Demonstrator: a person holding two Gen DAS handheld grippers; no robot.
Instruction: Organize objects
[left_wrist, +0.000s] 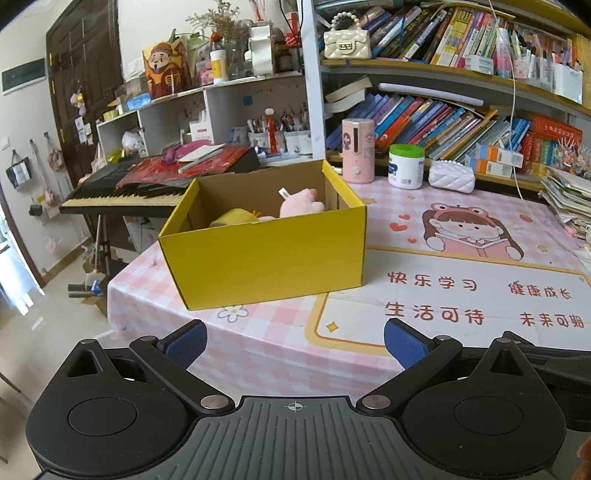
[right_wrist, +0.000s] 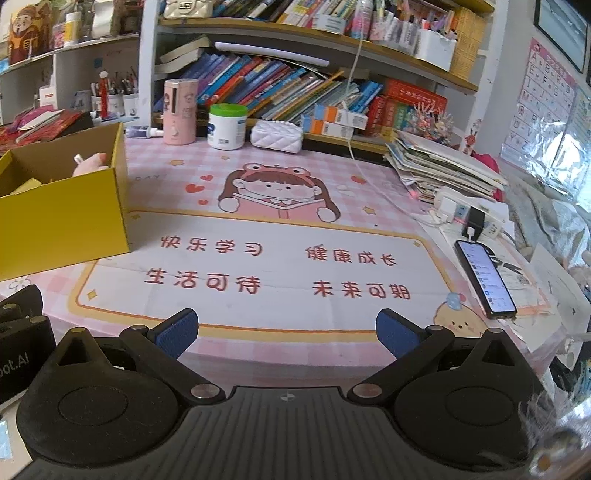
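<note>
Both grippers, left (left_wrist: 295, 341) and right (right_wrist: 287, 330), are hovering wide apart and empty; soft toys (left_wrist: 301, 205) are lying inside the yellow box (left_wrist: 266, 254). Reaching carelessly is risking nudging the phone (right_wrist: 484, 280) sitting near the table edge

Table mat (right_wrist: 258, 236) printed 快乐学习, 健康成长, 生活可待, 未来可期, wall chart (right_wrist: 543, 96) apparently alphabet letters

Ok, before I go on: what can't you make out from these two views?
- Yellow box contents: in the left wrist view its front wall hides all but the tops of a pink plush and a yellow toy.
- Same box in the right wrist view: cut off by the left edge.
- Phone screen text: too small to read.
- Both grippers, left and right, are open, empty.
</note>
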